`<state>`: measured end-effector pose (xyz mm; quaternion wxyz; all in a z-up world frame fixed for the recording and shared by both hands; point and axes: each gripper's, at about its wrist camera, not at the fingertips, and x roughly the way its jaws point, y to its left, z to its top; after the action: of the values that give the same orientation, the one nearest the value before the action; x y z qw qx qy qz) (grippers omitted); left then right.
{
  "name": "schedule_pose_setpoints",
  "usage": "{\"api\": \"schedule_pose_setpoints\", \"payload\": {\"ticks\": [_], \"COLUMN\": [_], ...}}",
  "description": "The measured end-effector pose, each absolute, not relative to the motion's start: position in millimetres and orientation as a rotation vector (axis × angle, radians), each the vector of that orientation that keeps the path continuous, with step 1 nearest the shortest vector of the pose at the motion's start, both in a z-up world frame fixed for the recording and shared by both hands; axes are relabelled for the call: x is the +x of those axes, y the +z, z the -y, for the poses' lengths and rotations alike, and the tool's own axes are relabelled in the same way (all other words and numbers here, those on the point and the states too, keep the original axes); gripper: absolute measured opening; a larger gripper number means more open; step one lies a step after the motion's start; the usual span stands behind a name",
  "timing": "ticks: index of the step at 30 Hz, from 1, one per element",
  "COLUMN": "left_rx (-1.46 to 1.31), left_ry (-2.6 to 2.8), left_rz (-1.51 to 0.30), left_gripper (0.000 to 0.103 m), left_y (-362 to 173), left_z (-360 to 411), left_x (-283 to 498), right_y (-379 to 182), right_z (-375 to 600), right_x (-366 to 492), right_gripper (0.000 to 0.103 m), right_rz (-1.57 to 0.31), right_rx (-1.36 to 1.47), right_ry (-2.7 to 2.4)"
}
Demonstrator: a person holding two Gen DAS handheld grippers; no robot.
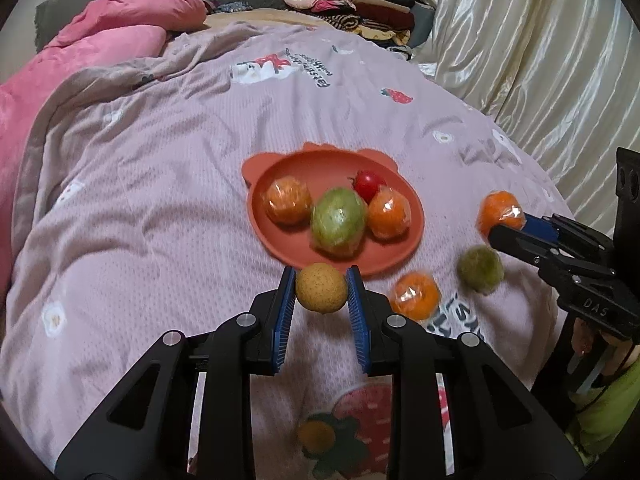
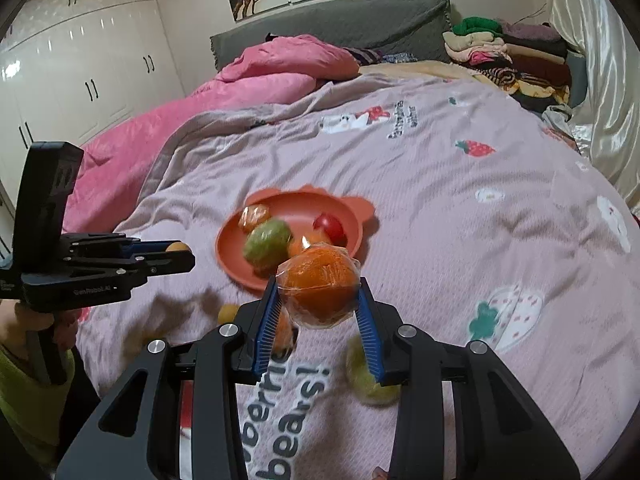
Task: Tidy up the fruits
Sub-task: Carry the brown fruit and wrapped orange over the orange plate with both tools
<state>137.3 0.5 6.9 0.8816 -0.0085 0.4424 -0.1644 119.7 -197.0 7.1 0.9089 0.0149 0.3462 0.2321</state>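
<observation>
An orange plate [image 1: 280, 168] lies on the bed and holds two wrapped oranges [image 1: 287, 199], a wrapped green fruit [image 1: 338, 220] and a red tomato [image 1: 369, 183]. My left gripper [image 1: 321, 289] is shut on a small yellow-brown fruit [image 1: 321, 287], held above the bed just short of the plate's near rim. My right gripper [image 2: 319, 289] is shut on a wrapped orange [image 2: 320, 286] and holds it above the bed, near the plate [image 2: 232, 256]. A wrapped orange [image 1: 416, 295] and a fuzzy green fruit [image 1: 480, 268] lie loose on the bed.
The bed has a pink-lilac printed blanket [image 1: 160, 200]. A pink duvet [image 1: 104, 44] is bunched at the far left. Folded clothes [image 1: 352, 4] are stacked at the head. Cream curtains [image 1: 540, 60] hang on the right. White wardrobes [image 2: 80, 60] stand at the left.
</observation>
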Motion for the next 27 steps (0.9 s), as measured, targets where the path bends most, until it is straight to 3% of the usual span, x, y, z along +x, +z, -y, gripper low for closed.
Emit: {"api": "schedule_pose_setpoints", "payload": {"ticks": [27], "left_rx": [0.015], "left_ry": [-0.353], "left_rz": [-0.966], "left_gripper": [0.019], "left_y": [-12], "left_z": [12], "left_x": [197], "right_y": [9], "right_z": [155], "right_x": [196], "right_gripper": [0.036], "right_rz": [-0.761], "right_rx": [-0.050], "right_ry": [0.578]}}
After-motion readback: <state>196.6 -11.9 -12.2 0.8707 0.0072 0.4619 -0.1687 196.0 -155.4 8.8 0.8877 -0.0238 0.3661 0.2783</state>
